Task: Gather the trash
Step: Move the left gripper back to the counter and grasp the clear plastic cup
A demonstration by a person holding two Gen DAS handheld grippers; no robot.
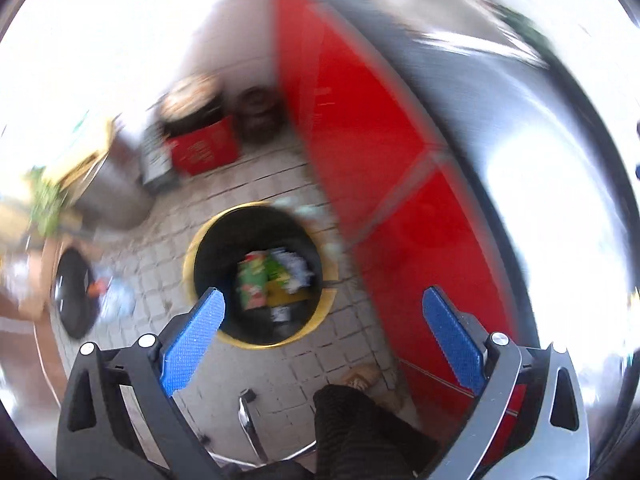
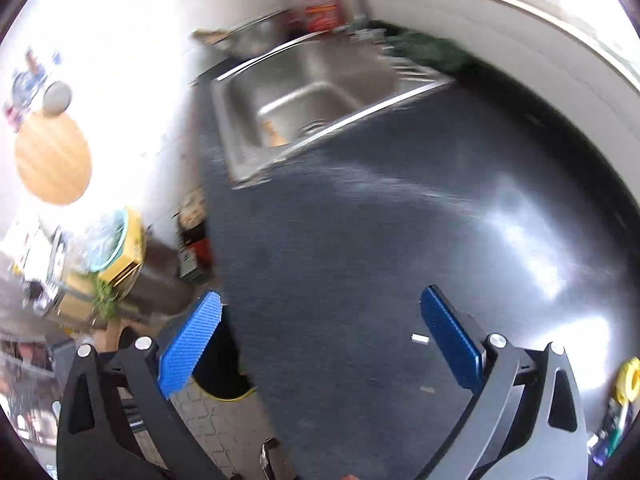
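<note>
Worktop (image 2: 360,260): dark and speckled, it fills most of your right wrist view, with glare at 3 o'clock.
Red cabinet front (image 1: 360,140): runs from 12 o'clock down to 5 o'clock in your left wrist view, under the dark worktop edge.
Floor (image 1: 260,188): pale small pavers, blurred, spread around the bin.
Sink (image 2: 304,96): steel basin set in the worktop at 12 o'clock in your right view; a red-labelled container (image 2: 320,0) stands behind it.
Bin (image 1: 208,232): black with a yellow rim, standing on the floor just beside the red cabinet front, near the centre of your left view and straight beyond your left claw.
Trash (image 1: 272,276): green and red wrappers and pale scraps lie inside the bin; details are blurred.
Red crate (image 1: 204,152): at 11 o'clock on the floor, well apart from the bin, with a dark pot on it.
Round wooden board (image 2: 52,160): at 9 o'clock in your right view, on the bright wall.
Left claw (image 1: 322,304): your blue pads are spread wide with nothing between them; it hangs above the bin mouth.
Right claw (image 2: 320,312): your pads are likewise spread wide and hold nothing; it hangs over the worktop edge.
White scrap (image 2: 420,338): a small pale piece lies on the worktop just beside your right claw's 3 o'clock pad.
</note>
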